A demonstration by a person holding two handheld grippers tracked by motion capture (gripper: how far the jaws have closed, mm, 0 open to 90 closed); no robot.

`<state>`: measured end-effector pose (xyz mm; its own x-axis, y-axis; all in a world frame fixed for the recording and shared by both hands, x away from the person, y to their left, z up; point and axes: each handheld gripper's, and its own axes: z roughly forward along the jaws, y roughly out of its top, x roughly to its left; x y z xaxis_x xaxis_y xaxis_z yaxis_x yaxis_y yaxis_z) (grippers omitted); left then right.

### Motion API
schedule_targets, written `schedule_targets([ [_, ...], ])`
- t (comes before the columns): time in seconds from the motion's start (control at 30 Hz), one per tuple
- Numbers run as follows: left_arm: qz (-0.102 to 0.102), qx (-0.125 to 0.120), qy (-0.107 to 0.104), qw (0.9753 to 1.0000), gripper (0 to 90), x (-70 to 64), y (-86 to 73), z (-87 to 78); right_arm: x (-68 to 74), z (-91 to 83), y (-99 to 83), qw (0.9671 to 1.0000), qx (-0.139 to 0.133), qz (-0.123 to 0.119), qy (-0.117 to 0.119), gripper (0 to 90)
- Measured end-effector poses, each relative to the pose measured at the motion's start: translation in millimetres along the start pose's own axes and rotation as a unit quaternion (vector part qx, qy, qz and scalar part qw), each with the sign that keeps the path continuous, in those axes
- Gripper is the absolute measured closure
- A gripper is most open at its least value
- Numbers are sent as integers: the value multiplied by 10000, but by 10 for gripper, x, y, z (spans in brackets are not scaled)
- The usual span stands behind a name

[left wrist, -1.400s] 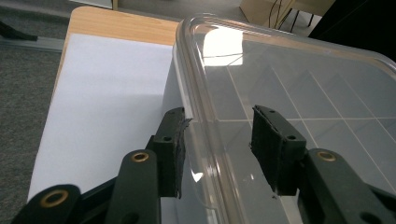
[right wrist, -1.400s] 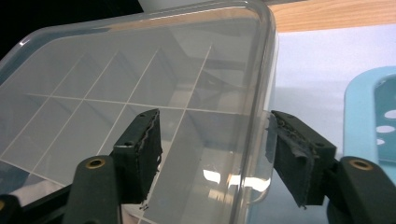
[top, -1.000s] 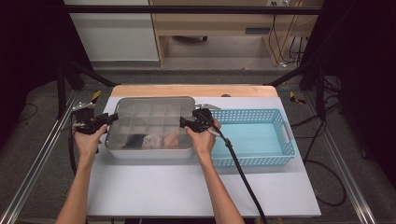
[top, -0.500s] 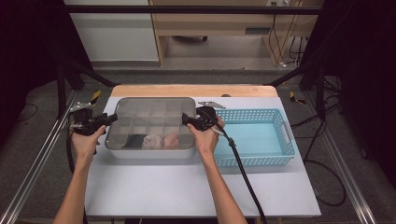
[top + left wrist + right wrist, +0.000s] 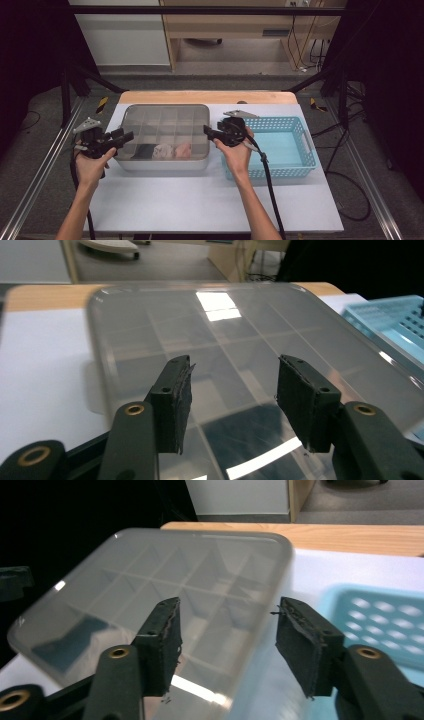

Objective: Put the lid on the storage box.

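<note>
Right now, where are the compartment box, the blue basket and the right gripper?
compartment box (image 5: 165, 120), high view, on its translucent lid over the far compartments.
blue basket (image 5: 305, 142), high view, on its right wall.
right gripper (image 5: 206, 131), high view, between its open fingertips at the box's right edge.

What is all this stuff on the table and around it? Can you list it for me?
Lidded box: one, clear grey with compartments, left-centre of the table between the two grippers.
Rolled items: about three, one dark, one pale, one pinkish, in the box's near row; I cannot tell what they are.
Basket: one, light blue with holes, right of the box.
Table: one, white top, wooden strip along the far edge.
Left gripper: one, black, jaws open, at the box's left edge.
Right gripper: one, black, jaws open, at the box's right edge.
Hands: two, one holding each gripper.
</note>
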<state>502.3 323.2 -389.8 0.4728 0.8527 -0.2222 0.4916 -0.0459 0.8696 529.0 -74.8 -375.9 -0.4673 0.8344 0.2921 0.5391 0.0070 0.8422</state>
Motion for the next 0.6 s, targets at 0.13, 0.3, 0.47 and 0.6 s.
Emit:
schedule_targets([
  [0.13,201,71,-207,9996,496,-179,-122,-5,-200,-312,-131,9999,-61,-109,36,477],
  [0.3,342,115,-176,9992,572,-324,-200,-89,-342,-633,-272,9992,-29,-349,180,513],
  [0.47,299,225,-229,9990,639,-360,-323,-206,-486,-883,-417,9983,-55,-569,67,581],
  [0.6,322,282,-350,9985,642,-356,-395,-265,-628,-1061,-518,9986,59,-531,27,600],
])
